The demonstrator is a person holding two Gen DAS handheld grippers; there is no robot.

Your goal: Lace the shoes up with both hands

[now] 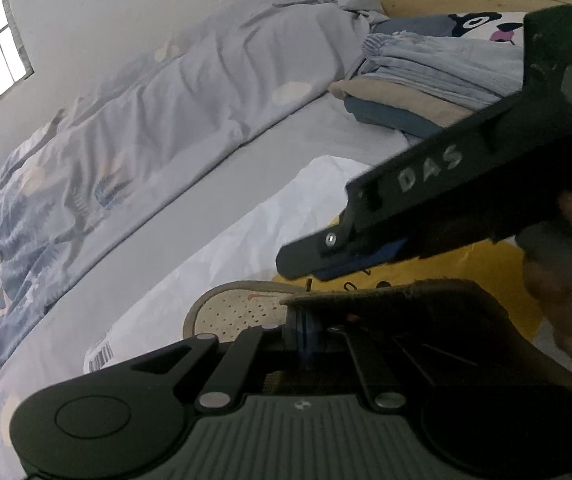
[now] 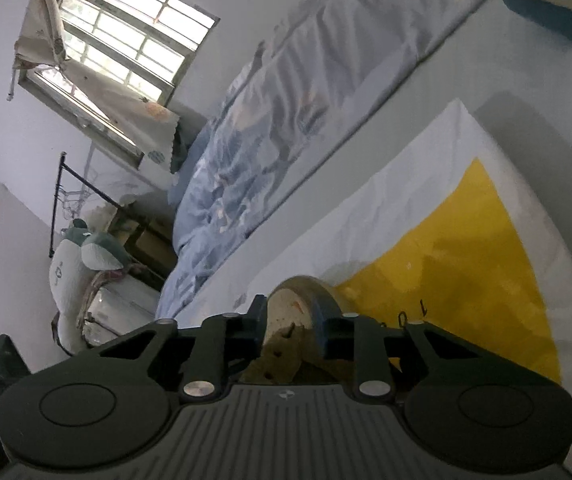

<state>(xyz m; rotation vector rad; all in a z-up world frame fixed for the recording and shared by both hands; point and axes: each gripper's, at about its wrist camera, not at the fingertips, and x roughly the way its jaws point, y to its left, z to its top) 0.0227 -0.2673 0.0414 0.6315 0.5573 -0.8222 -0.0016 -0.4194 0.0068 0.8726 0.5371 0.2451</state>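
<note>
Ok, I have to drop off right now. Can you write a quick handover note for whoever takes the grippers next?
Left gripper: shut, low against the shoe's brown upper. Whether it pinches the upper is unclear.
Right gripper: jaws apart over the toe end, holding nothing, with a dark lace tip just ahead of them.
The shoe lies on a white and yellow sheet on the bed.
Done: no threaded eyelets are visible from here.
Left: catch the lace tip with the right gripper, probably next, then thread and tighten.
</note>
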